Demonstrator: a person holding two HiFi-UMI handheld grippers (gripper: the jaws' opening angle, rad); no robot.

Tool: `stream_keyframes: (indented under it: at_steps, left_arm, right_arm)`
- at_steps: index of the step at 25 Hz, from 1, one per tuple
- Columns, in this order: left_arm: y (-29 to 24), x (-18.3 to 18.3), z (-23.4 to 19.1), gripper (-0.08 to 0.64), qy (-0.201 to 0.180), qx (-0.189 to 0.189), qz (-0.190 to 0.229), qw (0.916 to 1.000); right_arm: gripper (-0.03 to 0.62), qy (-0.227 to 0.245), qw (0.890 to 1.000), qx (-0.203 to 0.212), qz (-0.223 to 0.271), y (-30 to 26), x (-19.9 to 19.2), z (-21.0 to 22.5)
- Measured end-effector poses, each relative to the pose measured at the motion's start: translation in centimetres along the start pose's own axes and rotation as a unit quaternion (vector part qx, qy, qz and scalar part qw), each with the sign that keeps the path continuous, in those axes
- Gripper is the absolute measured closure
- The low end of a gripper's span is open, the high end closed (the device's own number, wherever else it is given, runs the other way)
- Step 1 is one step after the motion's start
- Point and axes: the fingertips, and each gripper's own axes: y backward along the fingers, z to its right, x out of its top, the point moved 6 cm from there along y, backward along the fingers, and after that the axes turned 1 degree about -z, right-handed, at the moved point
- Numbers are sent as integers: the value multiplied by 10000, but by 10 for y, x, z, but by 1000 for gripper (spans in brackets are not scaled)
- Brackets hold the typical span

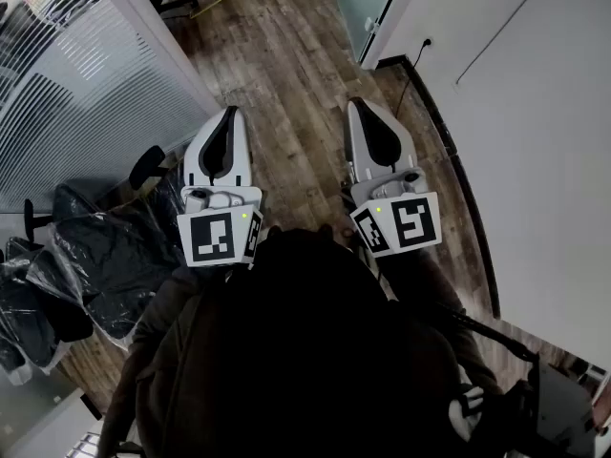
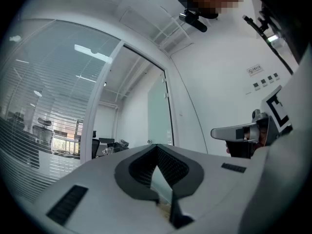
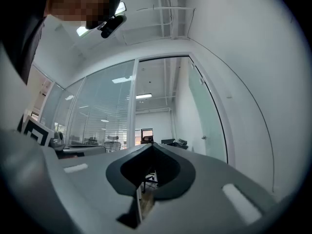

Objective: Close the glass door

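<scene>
**Both grippers closed and empty, glass door still ahead of them**

The person stands on the wooden floor with a gripper held out low in each hand, the two side by side and pointing the same way. The left gripper has its jaws brought together at the tips, with nothing caught between them. The right gripper is the same, tips meeting and nothing held. Each carries its cube of square markers at the rear, close to the person's dark-clothed body.

The glass door lies well ahead of both grippers, a frosted, greenish panel at the far end of the floor. It is nearer the right gripper's side than the left's. Neither gripper touches it. From the right gripper view the panel stands swung open on the right of the doorway, next to the white wall, with a small knob on it.

To the person's left runs a glass partition lined with horizontal blinds. Below it sit office chairs wrapped in clear plastic, just beside the left gripper. A dark cable drops from a wall socket to the skirting on the right.
</scene>
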Motion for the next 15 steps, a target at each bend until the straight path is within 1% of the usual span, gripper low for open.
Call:
stream_keyframes:
  at_steps: [6, 10, 12, 15]
  left_arm:
    - [-1, -3, -2, 563, -1, 6, -13, 10000]
    - [4, -3, -2, 563, 11, 98, -65, 9999]
    - [-1, -5, 4, 563, 0, 189, -90, 9998]
    - [-18, -10, 20, 563, -29, 351, -121, 9993]
  right_arm:
    - [591, 12, 10000, 8, 2, -1, -3, -1]
    - [591, -46, 10000, 50, -38, 3, -4, -3]
    - [591, -121, 9999, 113, -13, 3, -5, 7]
    - [591, -203, 9996, 218, -2, 1, -10, 35]
